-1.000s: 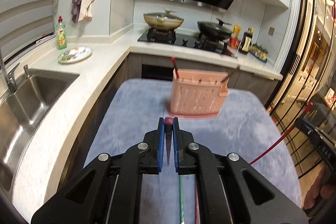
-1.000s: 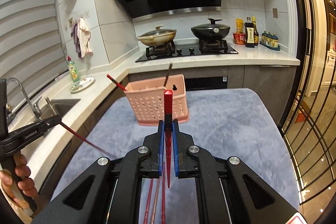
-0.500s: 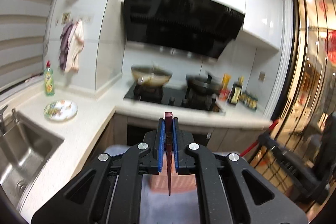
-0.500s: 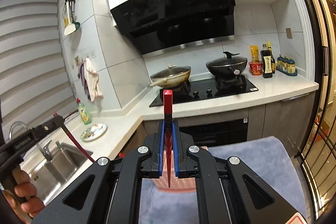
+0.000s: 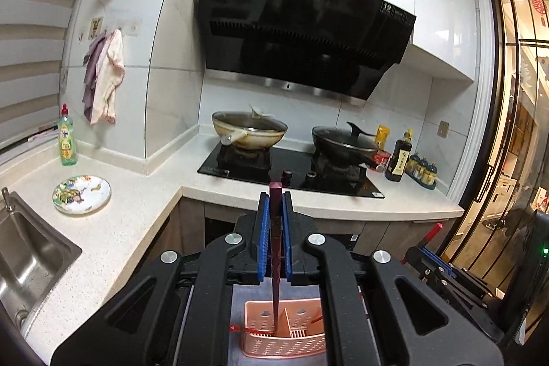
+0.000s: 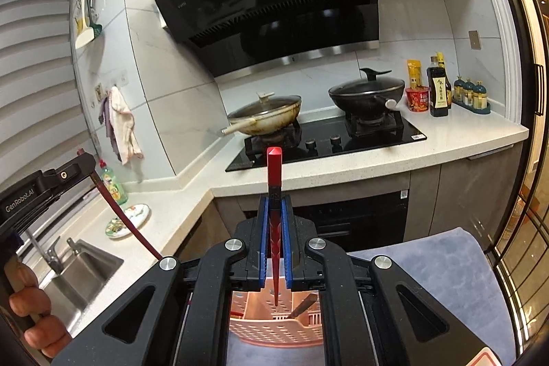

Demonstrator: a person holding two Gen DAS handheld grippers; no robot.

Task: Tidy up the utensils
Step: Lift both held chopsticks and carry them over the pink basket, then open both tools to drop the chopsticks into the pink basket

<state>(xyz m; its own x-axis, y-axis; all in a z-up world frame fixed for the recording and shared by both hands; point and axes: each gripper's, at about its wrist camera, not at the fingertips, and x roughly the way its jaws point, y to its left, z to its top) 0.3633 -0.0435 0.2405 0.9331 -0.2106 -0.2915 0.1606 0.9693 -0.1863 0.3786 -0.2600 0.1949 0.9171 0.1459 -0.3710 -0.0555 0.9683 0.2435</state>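
Jaws of both grippers are clamped, each on a single chopstick held nearly upright between the blue pads. The left gripper (image 5: 274, 235) pinches a dark maroon chopstick (image 5: 275, 263); its square butt stands above the pads and its thin tip hangs down over the left-hand compartment of the pink utensil basket (image 5: 284, 337). The right gripper (image 6: 274, 242) pinches a bright red chopstick (image 6: 274, 228); its tip hangs over the same basket (image 6: 274, 328), near the middle, not yet clearly inside.

Basket position: on the grey cloth (image 6: 429, 270) covering the table, directly below both tools. A divider splits it into compartments. A brown-handled utensil (image 6: 303, 305) already leans in the right side. In the left wrist view, a red stick (image 5: 248, 329) lies level at the basket's left wall; whether it is inside or pokes through cannot be told.

Step in hand: delivery. Both chopsticks are carried to the basket and stand above it, tips down.

Next move calls for: lowering each tip into one compartment, clear of the divider and of the utensil already there, then parting the jaws so the stick drops and leans on the wall. The two grippers stand close together, so lowering one at a time appears safer.

Beyond the table: counter, sink (image 5: 24, 259), hob with two lidded pans.
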